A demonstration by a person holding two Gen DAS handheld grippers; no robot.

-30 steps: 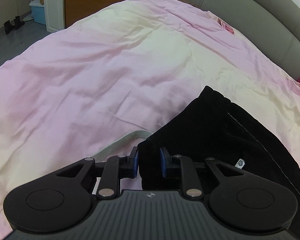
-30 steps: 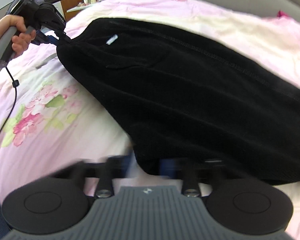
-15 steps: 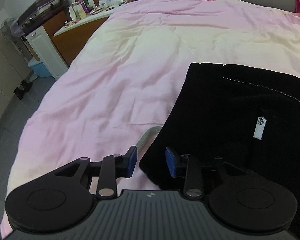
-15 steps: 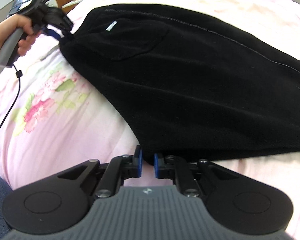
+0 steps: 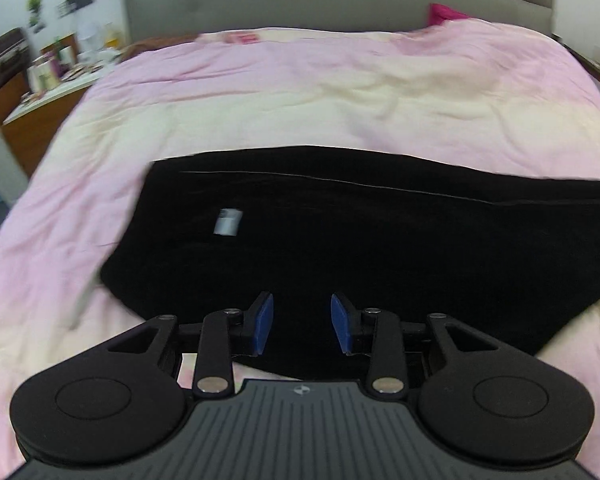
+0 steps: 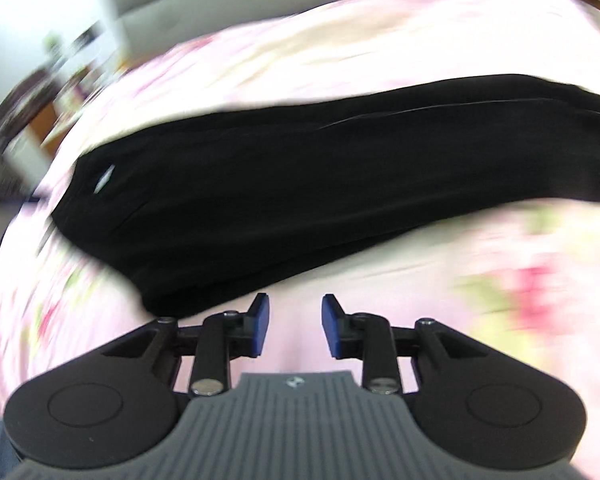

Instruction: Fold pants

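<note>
left hand-held gripper agape, tilted over pants

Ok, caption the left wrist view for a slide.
Open left gripper hovers above black pants lying on a pink quilt.

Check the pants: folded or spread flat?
Folded: the pants lie doubled leg on leg on the bed, stacked edges at the right end.

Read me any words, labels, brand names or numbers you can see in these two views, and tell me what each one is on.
No text can be read in either view.
White tag on the black pants: too blurred to read.
Small emblem on the left tongs' grey body: a symbol, no letters.
Bottles and boxes on the dresser: too small and blurred.
</note>
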